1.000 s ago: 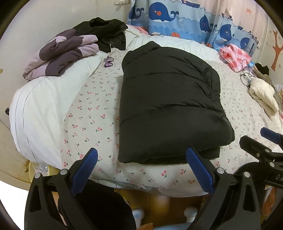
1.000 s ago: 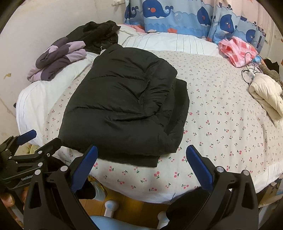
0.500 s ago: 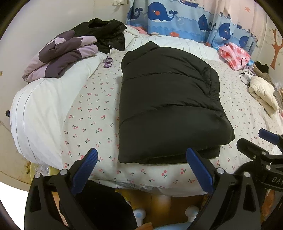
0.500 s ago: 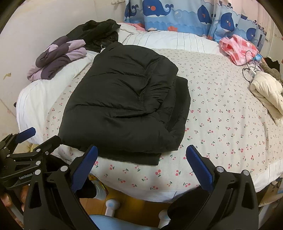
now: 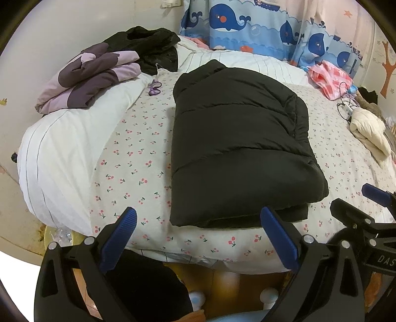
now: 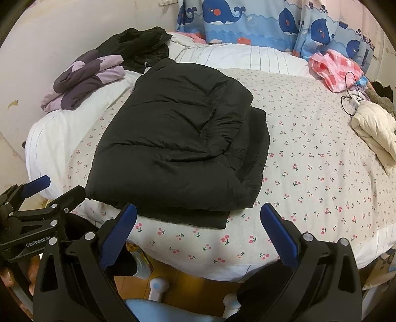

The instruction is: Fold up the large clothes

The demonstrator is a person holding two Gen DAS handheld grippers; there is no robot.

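A black puffer jacket [image 5: 237, 146] [image 6: 178, 138] lies folded into a thick rectangle on the cherry-print bedspread [image 5: 133, 158] [image 6: 321, 173], its near edge close to the bed's front. My left gripper [image 5: 198, 235] hangs open just short of that near edge, nothing between its blue pads. My right gripper [image 6: 198, 235] is open too, in front of the jacket's near right corner and clear of the cloth. Each gripper shows at the edge of the other's view, the right one [image 5: 366, 215] and the left one [image 6: 37, 198].
A purple folded garment [image 5: 91, 76] and a dark heap [image 5: 148, 47] sit at the back left on the white duvet [image 5: 61, 153]. A pink cloth [image 5: 329, 76], a cable [image 5: 344, 104] and a cream jacket [image 5: 368, 128] lie at the right. Whale curtains [image 5: 247, 22] hang behind. Wooden floor lies below.
Both views have shifted slightly; the jacket sits a touch closer in the right wrist view. Both grippers stay open and the jacket has not moved on the bed.
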